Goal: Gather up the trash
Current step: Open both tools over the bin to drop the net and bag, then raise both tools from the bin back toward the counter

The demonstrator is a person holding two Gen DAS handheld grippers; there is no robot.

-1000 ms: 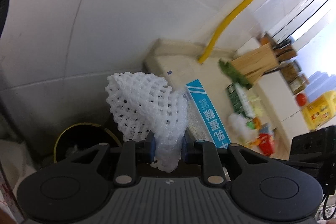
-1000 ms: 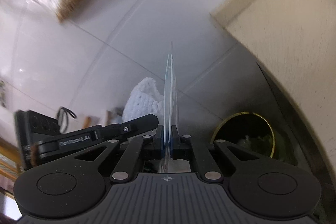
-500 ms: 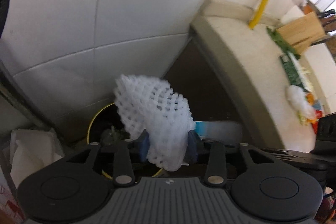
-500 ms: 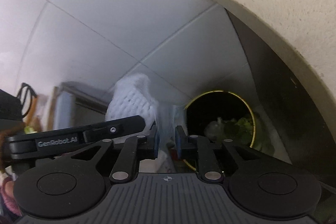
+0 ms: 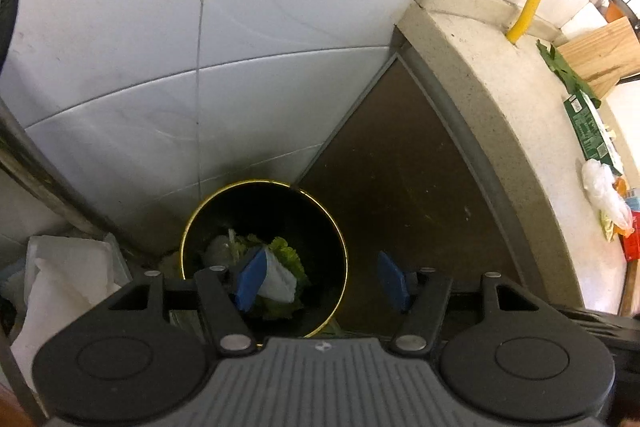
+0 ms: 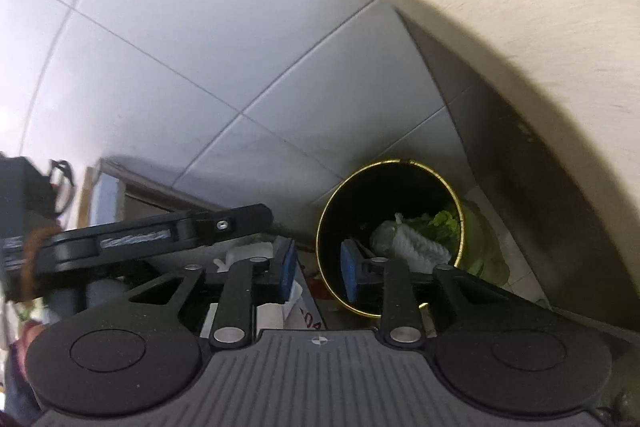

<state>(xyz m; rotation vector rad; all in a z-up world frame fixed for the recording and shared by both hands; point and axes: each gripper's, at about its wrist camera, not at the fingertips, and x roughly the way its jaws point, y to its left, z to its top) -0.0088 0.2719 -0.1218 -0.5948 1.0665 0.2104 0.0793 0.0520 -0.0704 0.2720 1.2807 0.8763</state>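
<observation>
A black trash bin with a gold rim stands on the floor in the corner below the counter. Inside it lie green leaves and the white foam net. My left gripper hovers open over the bin's right rim, with nothing between its blue pads. My right gripper is also open and empty, just left of the bin's rim. The left gripper's black body shows at the left of the right wrist view.
The stone counter edge overhangs a brown cabinet panel to the bin's right. White tiled wall stands behind. White paper and clutter lie left of the bin. Packets, leaves and a wooden block sit on the counter.
Both grippers swung down from the counter to the bin and opened. The foam net left the left gripper and the clear sheet left the right; the net now lies in the bin.
</observation>
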